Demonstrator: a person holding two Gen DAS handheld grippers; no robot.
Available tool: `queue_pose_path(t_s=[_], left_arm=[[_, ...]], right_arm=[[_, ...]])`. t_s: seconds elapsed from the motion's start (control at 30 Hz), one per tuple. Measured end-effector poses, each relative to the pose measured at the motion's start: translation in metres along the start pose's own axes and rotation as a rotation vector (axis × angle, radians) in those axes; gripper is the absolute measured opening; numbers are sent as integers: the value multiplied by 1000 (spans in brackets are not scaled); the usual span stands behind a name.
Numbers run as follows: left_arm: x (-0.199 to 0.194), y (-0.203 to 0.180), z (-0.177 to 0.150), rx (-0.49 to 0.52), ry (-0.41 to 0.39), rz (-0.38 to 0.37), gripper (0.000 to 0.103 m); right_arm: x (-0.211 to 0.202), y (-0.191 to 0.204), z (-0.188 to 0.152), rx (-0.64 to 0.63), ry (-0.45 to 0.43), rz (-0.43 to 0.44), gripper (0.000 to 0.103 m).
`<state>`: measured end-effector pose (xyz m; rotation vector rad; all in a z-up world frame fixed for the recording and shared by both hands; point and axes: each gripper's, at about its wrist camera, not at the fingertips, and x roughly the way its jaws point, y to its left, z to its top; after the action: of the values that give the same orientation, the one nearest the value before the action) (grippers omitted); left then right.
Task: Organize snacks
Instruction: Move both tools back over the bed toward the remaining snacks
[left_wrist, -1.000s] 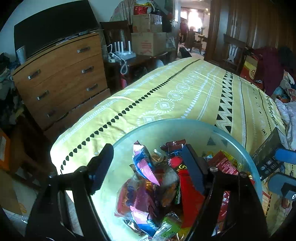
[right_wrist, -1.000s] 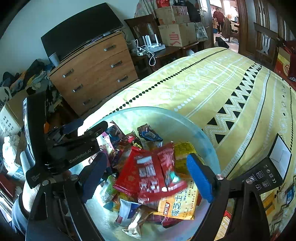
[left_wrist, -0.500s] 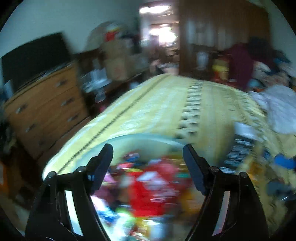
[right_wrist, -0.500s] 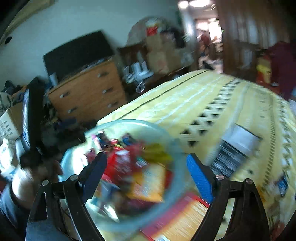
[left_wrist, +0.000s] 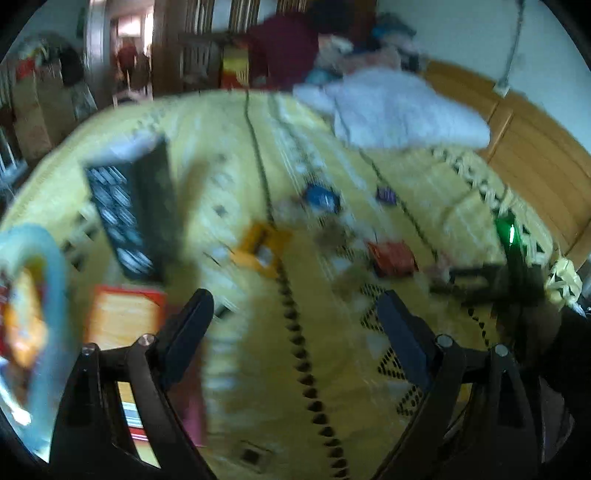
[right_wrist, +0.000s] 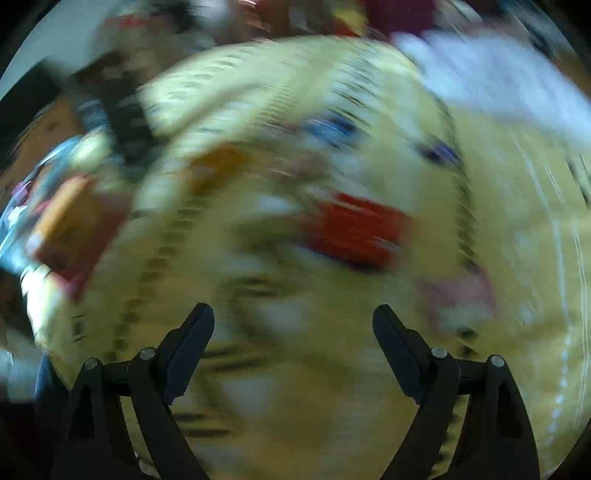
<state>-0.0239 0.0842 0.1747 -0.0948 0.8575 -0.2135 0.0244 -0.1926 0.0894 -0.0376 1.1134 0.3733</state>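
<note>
Both grippers stand wide with nothing between their fingers: the left gripper (left_wrist: 295, 321) has its jaws opening over bare yellow bedspread (left_wrist: 258, 387), and the right gripper (right_wrist: 293, 326) is spread just as broadly above the same cloth. Loose snacks lie scattered ahead on the bed: a red packet (left_wrist: 393, 256), an orange packet (left_wrist: 260, 247), a blue one (left_wrist: 319, 197) and a small purple one (left_wrist: 386, 194), all apart from each other, while the glass bowl (left_wrist: 55, 266) already heaped with snacks sits at the far left edge of the left view, beside an orange box (left_wrist: 123, 317). The main risk, as I judge it, is aim. Both views are smeared, the right one badly, so a grab made at this pace could close on the bedspread and bunch it, dragging neighbouring packets along. The red packet (right_wrist: 354, 230) lies nearest the right gripper, and both tools converging there could collide. Thin foil wrappers on soft bedding may also slide away or fold under a pad instead of being pinched.
</note>
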Motion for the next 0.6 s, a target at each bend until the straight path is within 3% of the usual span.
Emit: queue_pose_path(t_s=[0.1,0.2,0.3,0.37,0.43,0.6], left_arm=[[36,-6,-7,-42,72,-3,91],[61,-10,-13,-74,117,10,91],[69,-12,-13,-84,121,25,91],[71,-7,-10,-94,111,36,91],[76,-7,-5,-105,110,35,91],[84,-13,-4,-71,103,41,91]], right_arm=[[18,-39,23,114,11,16,90],[41,-39,41,122,38,55,90],[66,-46,59,217,71,93,90],[68,-46,65,318,43,108,90],[76,-32,73,344,42,56,90],[100,-12,69,273,72,-136,91]])
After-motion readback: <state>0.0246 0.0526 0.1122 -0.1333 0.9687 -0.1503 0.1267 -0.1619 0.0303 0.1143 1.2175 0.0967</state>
